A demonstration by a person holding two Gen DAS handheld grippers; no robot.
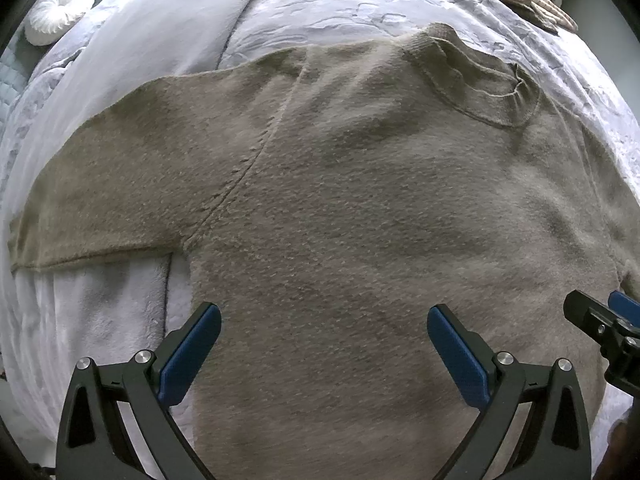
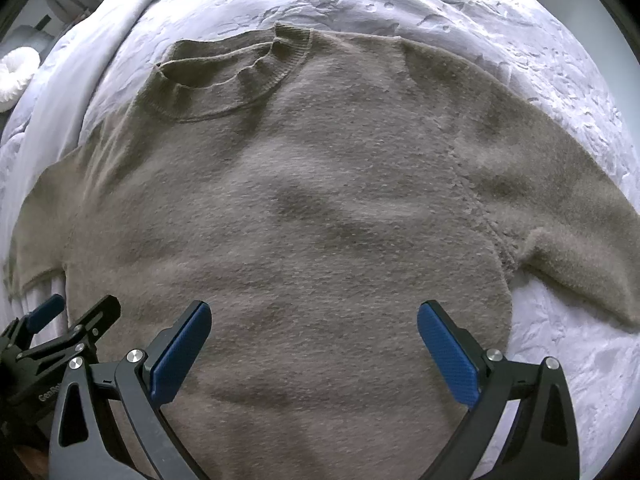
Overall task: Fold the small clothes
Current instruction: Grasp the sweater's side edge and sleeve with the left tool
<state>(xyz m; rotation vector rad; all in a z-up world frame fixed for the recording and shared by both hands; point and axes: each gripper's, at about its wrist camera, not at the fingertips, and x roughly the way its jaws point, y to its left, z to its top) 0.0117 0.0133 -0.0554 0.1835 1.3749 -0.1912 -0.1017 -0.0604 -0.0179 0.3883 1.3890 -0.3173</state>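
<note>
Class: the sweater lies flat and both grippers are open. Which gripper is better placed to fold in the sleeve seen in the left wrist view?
Left. The left gripper hovers beside that sleeve; the right gripper is over the sweater's other side.

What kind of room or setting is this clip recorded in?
Most likely a bedroom. The taupe knit sweater lies spread flat on a bed's pale quilted bedspread, and a round white pleated cushion sits at its far edge. Both grippers hover open above the sweater.
</note>
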